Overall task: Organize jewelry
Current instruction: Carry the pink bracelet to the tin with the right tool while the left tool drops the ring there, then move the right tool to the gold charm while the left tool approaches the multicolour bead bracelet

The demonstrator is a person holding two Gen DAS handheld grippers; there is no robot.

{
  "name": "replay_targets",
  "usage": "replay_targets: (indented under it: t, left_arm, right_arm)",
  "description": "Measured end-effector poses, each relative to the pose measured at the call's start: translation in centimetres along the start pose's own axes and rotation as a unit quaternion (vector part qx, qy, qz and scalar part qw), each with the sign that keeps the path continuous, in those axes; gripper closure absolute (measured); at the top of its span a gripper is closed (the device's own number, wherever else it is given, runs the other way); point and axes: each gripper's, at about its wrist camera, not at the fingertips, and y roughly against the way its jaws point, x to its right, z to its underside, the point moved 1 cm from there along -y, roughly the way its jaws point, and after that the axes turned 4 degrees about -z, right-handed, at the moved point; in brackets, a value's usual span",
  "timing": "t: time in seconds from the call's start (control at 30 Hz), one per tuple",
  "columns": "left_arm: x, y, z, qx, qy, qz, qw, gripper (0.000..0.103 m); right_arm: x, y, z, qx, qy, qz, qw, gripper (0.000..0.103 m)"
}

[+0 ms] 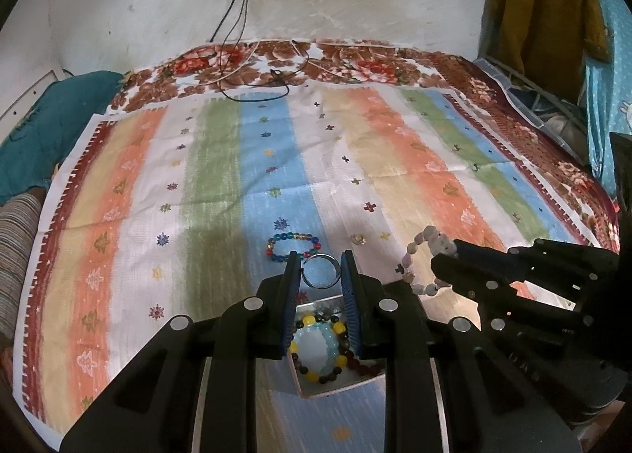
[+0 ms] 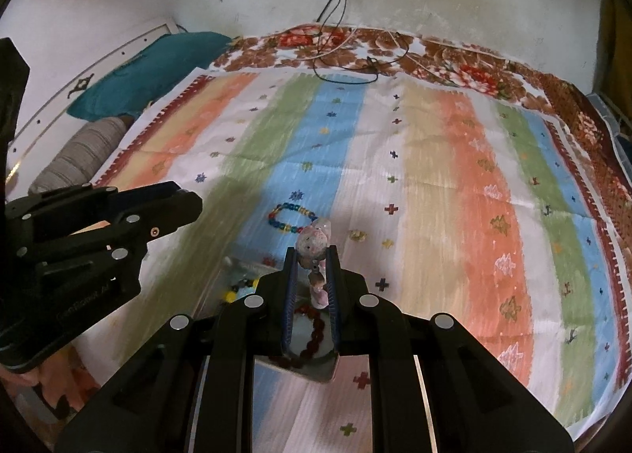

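Striped cloth under both tools. L gripper pinches silver ring at tips, hoop facing cam, above box. R gripper clamps pink bracelet, hanging lengthwise btwn fingers.

Striped cloth bears a beaded bracelet and box.

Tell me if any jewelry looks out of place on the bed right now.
Two pieces lie loose on the cloth outside the tray: a multicolored bead bracelet and a small gold piece. Both fingers already hold others: a ring and a pink bracelet.
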Motion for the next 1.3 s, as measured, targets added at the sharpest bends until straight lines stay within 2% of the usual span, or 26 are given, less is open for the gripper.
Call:
replay_targets:
  t: [0.23,0.4,0.43,0.5,0.53,0.63,0.73,0.97,1.3]
  left_arm:
    - [0.6,0.7,0.9,0.004,-0.009,-0.004,0.9999,0.083]
    - [0.9,0.6,1.2,-0.001,-0.010,-0.003,0.9999,0.082]
    - [0.8,0.4,1.2,-0.005,-0.011,-0.004,0.9999,0.080]
    - [0.5,0.3,1.2,-0.007,-0.009,-0.017,0.9998,0.065]
    - [0.2,0.2,1.2,-0.007,-0.006,-0.023,0.9997,0.064]
    - [-0.6,0.0,1.1,-0.012,0.011,-0.027,0.9995,0.061]
    - [-1.3,-0.1,1.0,-0.015,0.024,-0.029,0.9992,0.053]
    - [-2.2,-0.4,0.8,-0.021,0.052,-0.026,0.9981,0.038]
    - [-4.1,-2.0,0.4,-0.042,0.093,-0.039,0.9941,0.019]
  right_arm:
    - [-0.5,0.7,1.1,-0.003,0.005,-0.010,1.000,0.088]
    - [-1.1,0.1,1.9,-0.020,0.020,-0.021,0.999,0.087]
    - [-1.3,0.0,2.0,-0.023,0.024,-0.019,0.999,0.085]
    - [-1.4,-0.3,2.2,-0.030,0.030,-0.002,0.999,0.069]
    - [-1.3,-0.3,2.2,-0.029,0.029,0.003,0.999,0.062]
    - [-0.6,-0.3,2.1,-0.028,0.019,0.016,0.999,0.060]
    - [0.3,-0.4,2.0,-0.032,0.001,0.021,0.999,0.059]
    - [2.1,-0.4,1.3,-0.024,-0.029,0.023,0.999,0.043]
    - [3.1,-1.8,0.5,-0.034,-0.044,0.022,0.998,0.027]
